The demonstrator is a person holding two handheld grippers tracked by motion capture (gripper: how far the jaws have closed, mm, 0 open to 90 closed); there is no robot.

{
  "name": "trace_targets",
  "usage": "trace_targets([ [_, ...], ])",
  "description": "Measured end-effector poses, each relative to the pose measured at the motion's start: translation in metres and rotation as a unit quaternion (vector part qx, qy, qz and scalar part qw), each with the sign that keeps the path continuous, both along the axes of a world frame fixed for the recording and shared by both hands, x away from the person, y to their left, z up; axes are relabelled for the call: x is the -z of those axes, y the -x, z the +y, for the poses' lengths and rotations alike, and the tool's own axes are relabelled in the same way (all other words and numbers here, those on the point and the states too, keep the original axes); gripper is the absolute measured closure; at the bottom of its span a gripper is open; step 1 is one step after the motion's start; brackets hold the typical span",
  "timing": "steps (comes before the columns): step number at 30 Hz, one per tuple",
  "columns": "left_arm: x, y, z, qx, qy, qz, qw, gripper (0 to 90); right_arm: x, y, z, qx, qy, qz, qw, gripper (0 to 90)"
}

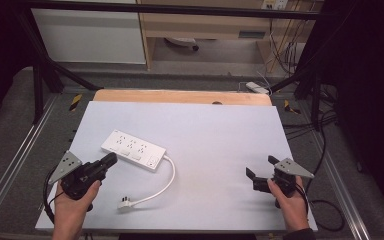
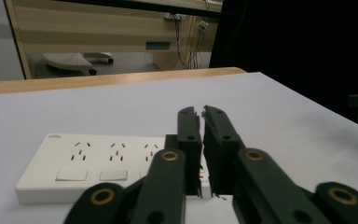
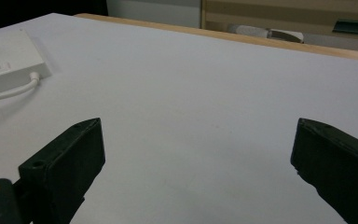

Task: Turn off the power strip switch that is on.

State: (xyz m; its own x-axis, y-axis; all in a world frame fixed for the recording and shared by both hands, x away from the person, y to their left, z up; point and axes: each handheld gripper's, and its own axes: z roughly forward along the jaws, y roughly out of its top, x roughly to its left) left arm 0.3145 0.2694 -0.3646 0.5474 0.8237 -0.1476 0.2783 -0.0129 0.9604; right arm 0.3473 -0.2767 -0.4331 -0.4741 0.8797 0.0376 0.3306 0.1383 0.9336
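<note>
Power strip (image 1: 134, 149) lies on the left half of the white surface (image 1: 215, 145), turned a little slantwise, with its white cable (image 1: 166, 181) curling toward the person and ending in a plug (image 1: 125, 204) that rests loose near the front edge. The left tool (image 1: 109, 160) is pointed at the near end of the strip and stands just beside it; in the left gripper view its jaws are pressed together with only a thin slit between them, and nothing is caught in that slit. The strip (image 2: 98, 165) shows there just in front of the jaws, with its three sockets and a row of flat switches along the near side. The right tool (image 1: 261, 172) waits well apart on the right side of the surface, and in the right gripper view its jaws stand wide, with bare surface (image 3: 191, 107) between them and the end of the strip (image 3: 9, 65) far off at the edge. I judge that the work is at an early step: the left tool, closed like a pointer, seems ready to push a switch or to steady the strip, but it is not yet touching, as far as I can tell. The next move probably calls for a small, careful advance of the closed tip onto the chosen switch, or for the right tool to go after the plug, which is small and lies flat.
</note>
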Motion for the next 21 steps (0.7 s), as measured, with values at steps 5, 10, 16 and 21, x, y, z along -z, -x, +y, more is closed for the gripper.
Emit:
trace_targets([
  [5, -0.008, -0.007, 0.002, 0.001, -0.003, -0.006, 1.0000, 89.9, 0.000, 0.000, 0.000, -0.001, 0.000, 0.001, 1.0000, 3.2],
  [10, -0.013, -0.013, 0.006, -0.002, -0.006, -0.009, 0.9999, 89.9, 0.000, 0.000, 0.001, -0.004, -0.006, 0.001, 1.0000, 2.8],
  [16, -0.013, -0.023, 0.011, -0.006, -0.007, -0.006, 0.9999, 90.0, -0.001, 0.000, 0.002, -0.006, -0.010, 0.002, 0.9999, 2.1],
  [21, -0.013, -0.030, 0.013, -0.024, -0.016, -0.013, 0.9995, 90.0, -0.001, 0.000, 0.002, -0.008, -0.014, 0.001, 0.9999, 1.9],
])
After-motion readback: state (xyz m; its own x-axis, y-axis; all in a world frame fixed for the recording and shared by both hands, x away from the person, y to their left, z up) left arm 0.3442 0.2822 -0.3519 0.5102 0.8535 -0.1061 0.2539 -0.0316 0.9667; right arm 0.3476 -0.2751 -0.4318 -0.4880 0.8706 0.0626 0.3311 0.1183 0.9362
